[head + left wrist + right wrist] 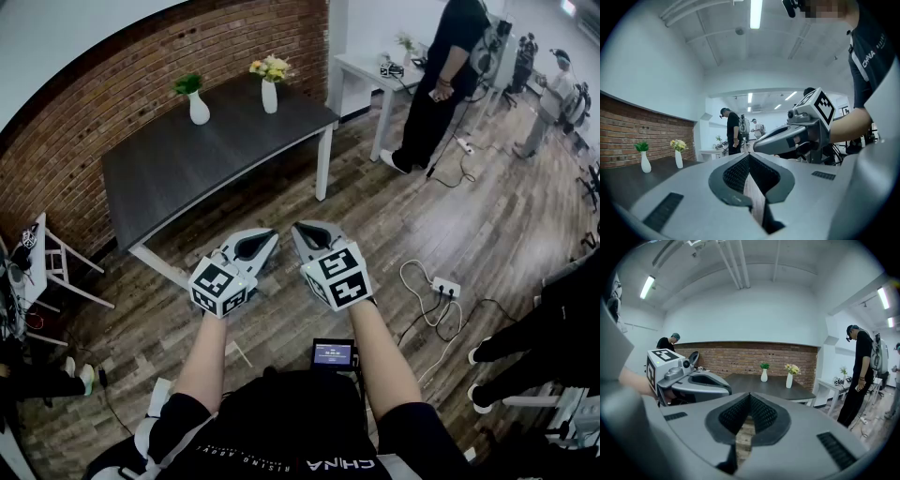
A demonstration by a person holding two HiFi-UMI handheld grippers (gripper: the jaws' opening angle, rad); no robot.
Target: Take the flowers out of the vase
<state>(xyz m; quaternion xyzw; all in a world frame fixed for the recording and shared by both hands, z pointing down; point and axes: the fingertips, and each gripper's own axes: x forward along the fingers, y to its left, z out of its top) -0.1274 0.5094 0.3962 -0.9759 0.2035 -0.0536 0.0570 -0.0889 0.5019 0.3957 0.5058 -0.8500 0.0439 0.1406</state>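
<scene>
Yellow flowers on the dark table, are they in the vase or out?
In. The yellow flowers stick up from the neck of the white vase, upright on the dark table.

We log a dark table [187, 169] at 11 o'clock, set against a brick wall [84, 112]. A white desk [361, 68] is at 1 o'clock, with a person in black [441, 84] standing just beside it. On the plank floor [394, 220] at 3 o'clock lies a white power strip [445, 287] with a looped cable. A white chair [52, 258] is at 9 o'clock, near the table's corner.
</scene>
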